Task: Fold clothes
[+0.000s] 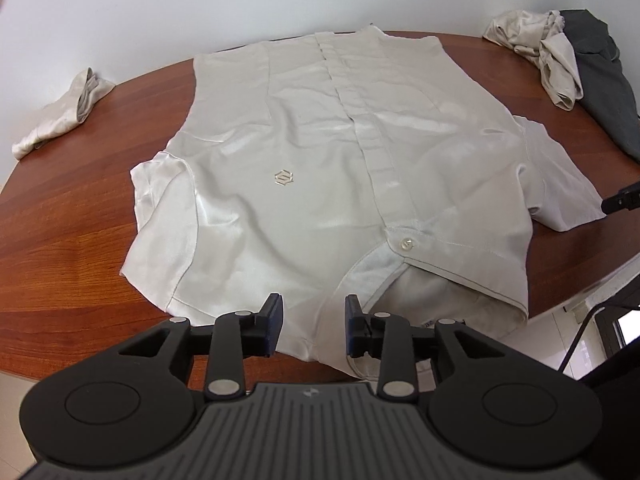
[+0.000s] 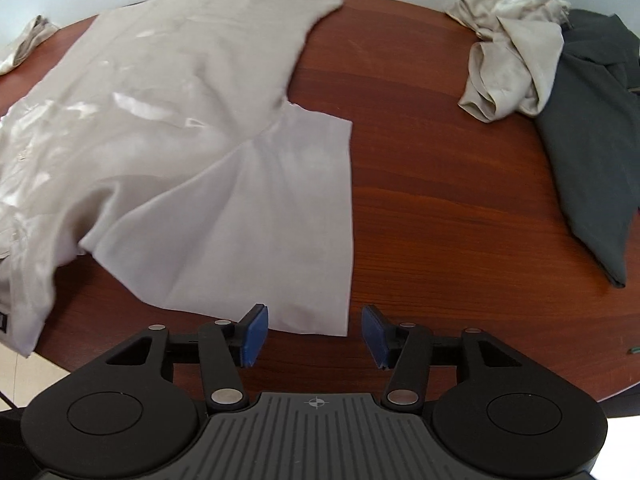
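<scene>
A cream short-sleeved button shirt (image 1: 320, 152) lies spread flat, front up, on the brown wooden table (image 1: 72, 208), collar toward me. My left gripper (image 1: 314, 326) is open, just above the collar at the near table edge, holding nothing. In the right wrist view the same shirt (image 2: 160, 120) fills the left half, its sleeve (image 2: 288, 220) spread flat. My right gripper (image 2: 314, 334) is open and empty, its jaws either side of the sleeve's near corner. The tip of the right gripper (image 1: 622, 200) shows at the right edge of the left wrist view.
A crumpled cream garment (image 2: 512, 60) and a dark grey garment (image 2: 592, 140) lie at the table's far right. Another small cream bundle (image 1: 64, 116) lies at the far left. A pale wall stands behind the table. Bare wood shows right of the sleeve (image 2: 460, 220).
</scene>
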